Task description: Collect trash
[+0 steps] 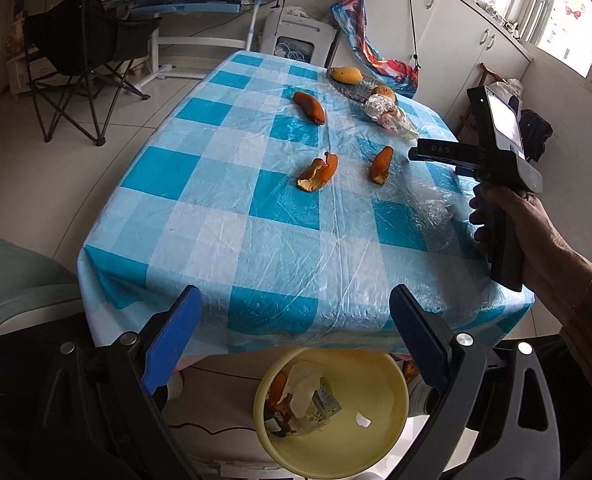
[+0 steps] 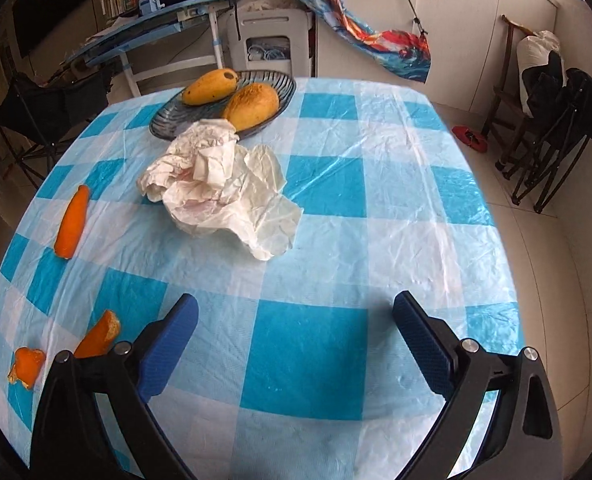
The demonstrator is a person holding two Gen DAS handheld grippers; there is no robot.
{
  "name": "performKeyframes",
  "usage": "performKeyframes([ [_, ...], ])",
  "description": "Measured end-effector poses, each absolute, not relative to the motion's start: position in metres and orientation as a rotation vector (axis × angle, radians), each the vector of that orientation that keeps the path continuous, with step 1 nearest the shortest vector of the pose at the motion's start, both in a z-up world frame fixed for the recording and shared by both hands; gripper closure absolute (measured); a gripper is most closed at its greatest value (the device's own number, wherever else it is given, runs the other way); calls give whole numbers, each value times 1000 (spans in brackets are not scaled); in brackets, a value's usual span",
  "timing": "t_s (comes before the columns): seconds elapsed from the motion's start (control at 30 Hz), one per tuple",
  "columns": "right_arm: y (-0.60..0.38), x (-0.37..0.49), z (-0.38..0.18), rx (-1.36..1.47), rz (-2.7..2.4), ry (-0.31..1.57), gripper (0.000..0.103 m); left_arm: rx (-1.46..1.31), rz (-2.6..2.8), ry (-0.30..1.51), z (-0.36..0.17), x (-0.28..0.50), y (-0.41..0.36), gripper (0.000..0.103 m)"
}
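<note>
Blue pads of the right claw [image 2: 294,312] are gaping wide and empty over the tabletop [image 2: 308,360]; the crumpled tissue [image 2: 224,188] is lying straight ahead, nearer this claw. Only the left view is showing the left claw [image 1: 294,304], also spread empty, above the bin [image 1: 380,412].

The only lettering that reads clearly is "DAS", pale capitals on the side of the black arm of the right gripper [image 1: 416,155], seen from the left wrist view. The packets in the yellow bin [image 1: 376,440] carry print, but it is too small to make out
</note>
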State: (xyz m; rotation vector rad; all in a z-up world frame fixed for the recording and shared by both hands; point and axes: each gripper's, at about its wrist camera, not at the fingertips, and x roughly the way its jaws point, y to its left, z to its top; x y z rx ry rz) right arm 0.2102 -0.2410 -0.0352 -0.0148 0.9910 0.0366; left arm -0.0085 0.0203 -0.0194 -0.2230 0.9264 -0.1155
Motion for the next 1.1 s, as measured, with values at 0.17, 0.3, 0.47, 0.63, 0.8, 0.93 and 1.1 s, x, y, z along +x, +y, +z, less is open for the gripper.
performKeyframes([
  [0.17, -233, 223, -38, -43, 42, 998, 6, -240, -119, 960, -26, -7, 21, 12],
  [0.3, -234, 223, -38, -43, 42, 999, 6, -240, -119, 960, -26, -7, 21, 12],
  [0.47, -234, 223, -38, -44, 42, 998, 6, -236, -109, 949, -24, -11, 23, 12],
  [0.63, -234, 223, -38, -44, 42, 998, 6, -247, -99, 956, -26, -12, 25, 12],
  [0.8, -234, 223, -38, -44, 42, 998, 6, -251, -118, 982, -31, -13, 19, 12],
  [0.93, -234, 224, -38, -44, 42, 998, 6, -252, -143, 983, -30, -18, 14, 12],
  [1.1, -234, 224, -38, -44, 43, 998, 6, -267, -157, 979, -28, -19, 13, 11],
])
